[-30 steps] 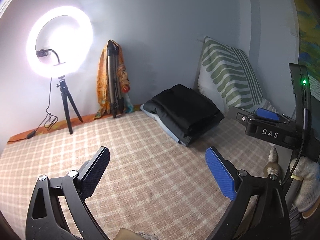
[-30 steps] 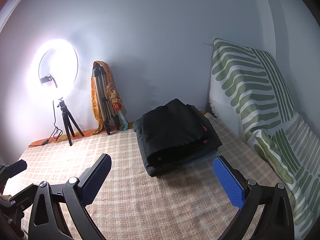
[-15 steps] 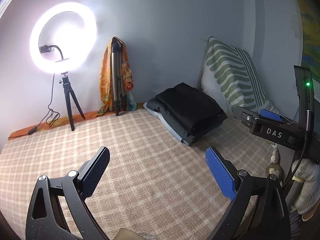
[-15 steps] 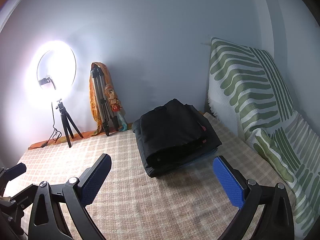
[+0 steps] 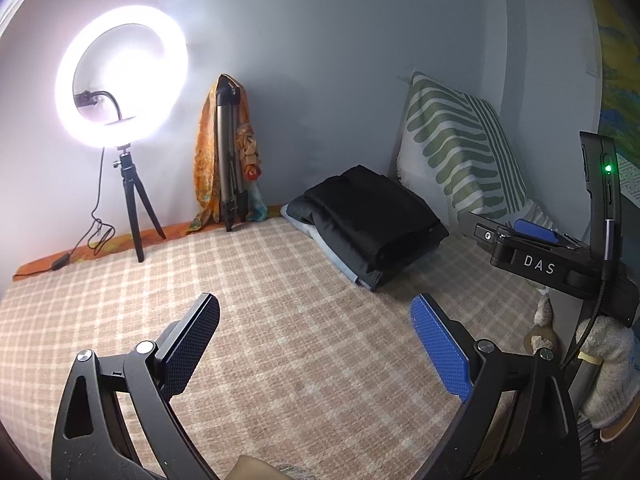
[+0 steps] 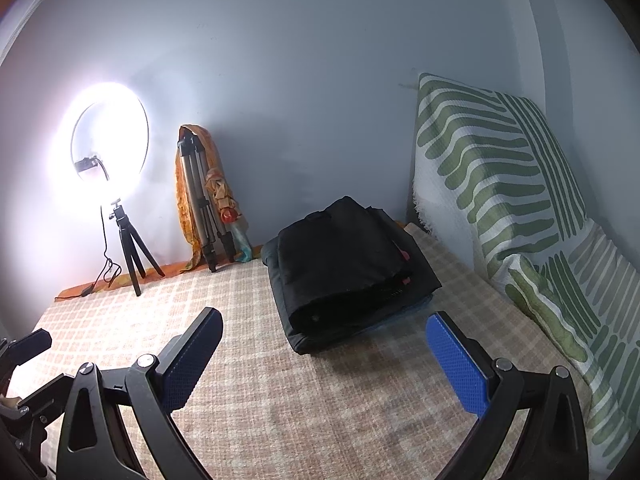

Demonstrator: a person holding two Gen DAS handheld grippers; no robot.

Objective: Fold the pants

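Compared with a second ago, both views are drawing slightly back from the pants (image 6: pixel 348 268), so I judge the folding is finished. The left tool (image 5: pixel 316 350) and the right tool (image 6: pixel 324 360) are both hanging open and empty above the checked bed cover (image 5: pixel 280 320). The pants are lying as a neat black stack (on lighter folded cloth) near the striped pillow (image 6: pixel 500 184).

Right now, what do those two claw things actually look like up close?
Both are black plastic frames with silver bolts. Each carries two flat, textured blue pads. The right gripper, viewed from the left gripper, bears white letters "DAS", a green light and a dark cable.
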